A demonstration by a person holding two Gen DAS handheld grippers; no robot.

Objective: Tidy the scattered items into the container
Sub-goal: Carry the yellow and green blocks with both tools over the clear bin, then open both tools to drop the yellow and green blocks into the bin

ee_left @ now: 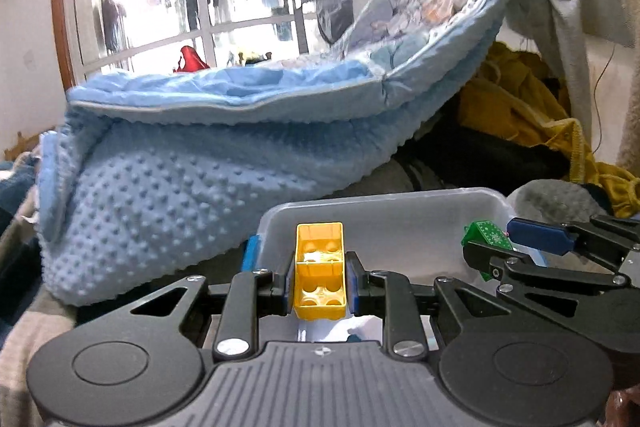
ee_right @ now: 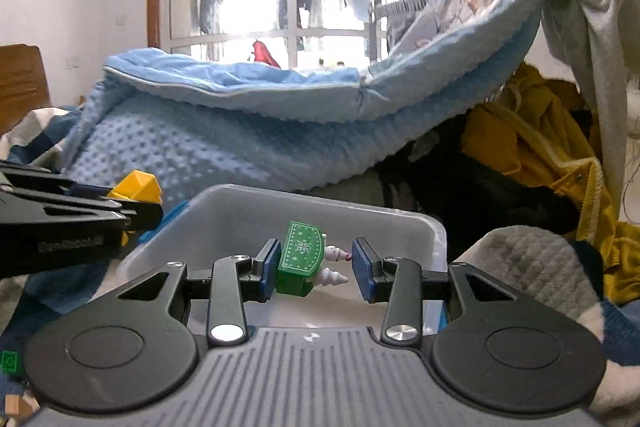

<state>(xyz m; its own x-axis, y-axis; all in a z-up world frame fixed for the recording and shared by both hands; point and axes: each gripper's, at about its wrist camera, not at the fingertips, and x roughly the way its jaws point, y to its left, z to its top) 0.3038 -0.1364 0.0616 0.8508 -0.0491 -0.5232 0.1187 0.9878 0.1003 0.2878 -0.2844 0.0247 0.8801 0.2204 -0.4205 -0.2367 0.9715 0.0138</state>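
My left gripper (ee_left: 319, 277) is shut on a yellow hollow toy block (ee_left: 320, 267), held over the near left rim of the clear plastic container (ee_left: 384, 205). My right gripper (ee_right: 314, 263) stands open over the same container (ee_right: 320, 205); a green toy piece with a white snowflake pattern (ee_right: 301, 255) rests against its left pad, with white cone parts toward the right pad, which stands apart from it. The right gripper also shows in the left wrist view (ee_left: 516, 241) with the green piece (ee_left: 486, 233). The left gripper and yellow block (ee_right: 138, 189) show at the left of the right wrist view.
A dotted light-blue blanket (ee_left: 168, 183) is heaped behind the container. Yellow clothing (ee_right: 532, 131) and dark fabric lie at the right, a grey plush cushion (ee_right: 532, 263) beside the container. A small green block (ee_right: 10, 363) lies at the lower left. A window is behind.
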